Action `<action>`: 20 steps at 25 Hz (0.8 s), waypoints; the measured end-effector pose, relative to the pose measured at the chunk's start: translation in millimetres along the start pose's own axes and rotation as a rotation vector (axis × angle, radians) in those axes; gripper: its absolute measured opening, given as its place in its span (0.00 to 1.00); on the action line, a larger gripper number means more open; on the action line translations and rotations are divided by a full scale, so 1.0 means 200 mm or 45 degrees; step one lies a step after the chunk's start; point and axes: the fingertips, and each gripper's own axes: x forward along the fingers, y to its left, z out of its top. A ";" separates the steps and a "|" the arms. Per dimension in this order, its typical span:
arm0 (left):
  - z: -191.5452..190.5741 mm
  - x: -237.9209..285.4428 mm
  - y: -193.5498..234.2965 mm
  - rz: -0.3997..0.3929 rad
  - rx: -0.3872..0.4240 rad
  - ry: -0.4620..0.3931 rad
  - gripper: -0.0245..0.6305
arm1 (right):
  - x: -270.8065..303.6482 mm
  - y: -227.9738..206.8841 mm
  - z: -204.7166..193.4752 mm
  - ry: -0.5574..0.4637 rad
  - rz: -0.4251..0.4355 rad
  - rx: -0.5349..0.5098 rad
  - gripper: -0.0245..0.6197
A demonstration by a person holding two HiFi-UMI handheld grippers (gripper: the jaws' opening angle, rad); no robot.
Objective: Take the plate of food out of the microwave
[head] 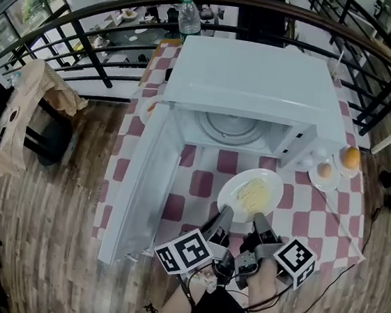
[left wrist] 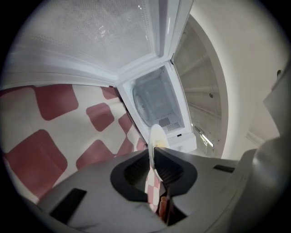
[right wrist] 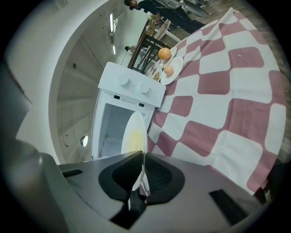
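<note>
Head view: microwave (head: 260, 82) sits on the desk (head: 200, 209) w/ a red-and-white checked cloth. Its door (head: 140, 181) hangs wide open to the left, and the cavity shows only the bare turntable. The plate (head: 251, 194) w/ pale yellow food (head: 253, 192) is outside, over the cloth just in front of the opening. Can't tell if it rests on the desk or is carried just above it. Left tongs (head: 222, 217) and right tongs (head: 261, 224) both meet its near rim, side by side. A side plate (head: 338, 168) w/ an orange and eggs lies off to the right, well apart.

Left gripper view: left tongs (left wrist: 153, 157) are clenched on the plate's thin edge, pads pressing both faces, and the plate is seen edge-on. Open microwave beyond.

Right gripper view: right tongs (right wrist: 142, 157) are likewise clamped on the rim, w/ the yellow food visible on the face turned toward the cavity.

Handling (my read): the plate looks stiff, glazed and breakable, prob. moderate weight. The rim is smooth, so it could slip or pivot in a narrow pinch. Both grips sit on the near rim, so the far side has no support and may want to tip down. Best to keep it level, keep both holds on bare rim clear of the food, and set it down flat. The food looks loose and could slide if tilted.
</note>
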 end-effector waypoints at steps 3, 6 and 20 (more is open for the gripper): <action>-0.05 -0.07 0.00 0.007 -0.007 -0.027 0.11 | -0.05 -0.02 -0.03 0.023 0.036 -0.009 0.11; -0.11 -0.15 0.00 0.014 -0.010 -0.048 0.11 | -0.12 -0.04 -0.07 0.039 0.061 -0.011 0.11; -0.40 -0.51 -0.07 0.038 -0.042 -0.114 0.12 | -0.53 -0.16 -0.21 0.094 0.045 -0.026 0.10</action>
